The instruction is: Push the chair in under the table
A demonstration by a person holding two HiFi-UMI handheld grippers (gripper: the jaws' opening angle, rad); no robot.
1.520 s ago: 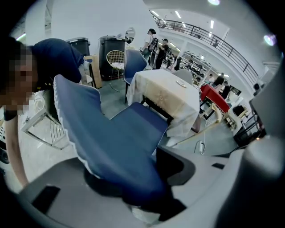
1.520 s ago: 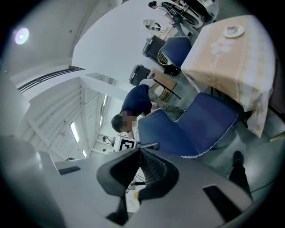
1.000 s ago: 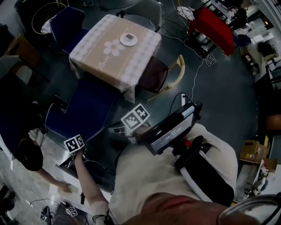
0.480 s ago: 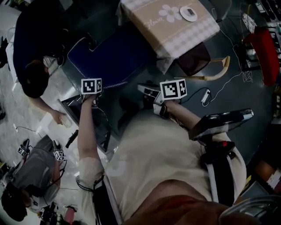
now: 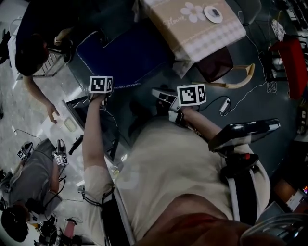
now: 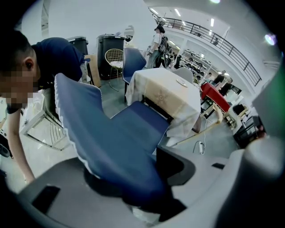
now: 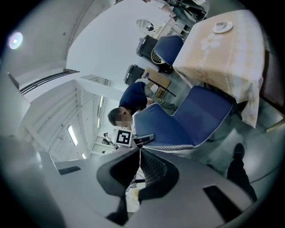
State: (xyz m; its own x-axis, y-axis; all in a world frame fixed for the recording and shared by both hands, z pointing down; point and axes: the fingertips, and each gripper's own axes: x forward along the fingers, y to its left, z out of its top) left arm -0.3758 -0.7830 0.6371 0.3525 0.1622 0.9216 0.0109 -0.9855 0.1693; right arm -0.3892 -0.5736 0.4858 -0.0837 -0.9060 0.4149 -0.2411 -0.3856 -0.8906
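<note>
Left claw (image 6: 133, 174): clamped on the top edge of the blue chair's backrest. The fabric runs straight down between the two pads, and your arm reaches out over it.
Right claw (image 7: 139, 150): pads together with nothing between them. It hangs free in front of your body, aimed toward the chair's back but apart from it.
Chair (image 5: 120, 53): it stands in front of you, seat facing the table. The seat's front edge reaches the hanging cloth, while most of the seat and the whole backrest stand out in the open.
Table (image 5: 192, 36): beyond the chair, under a beige cloth with a flower print. A small plate (image 5: 212, 13) sits near its far side.
Further off: a brown chair (image 5: 216, 65) is tucked at the table's adjoining side. A bystander (image 5: 38, 29) bends over just beside the blue chair's other flank.
Step in hand: by my reading you have the grip and the push is barely begun. The chair is not yet in.
Next move: hold the left claw tight and drive the backrest level and straight toward the table, so the seat slides beneath the cloth. You may set the closed right claw against the backrest to stop the chair swinging.
Watch for: the cloth's hem catching on the seat and dragging the plate, or the legs veering toward the bystander.
</note>
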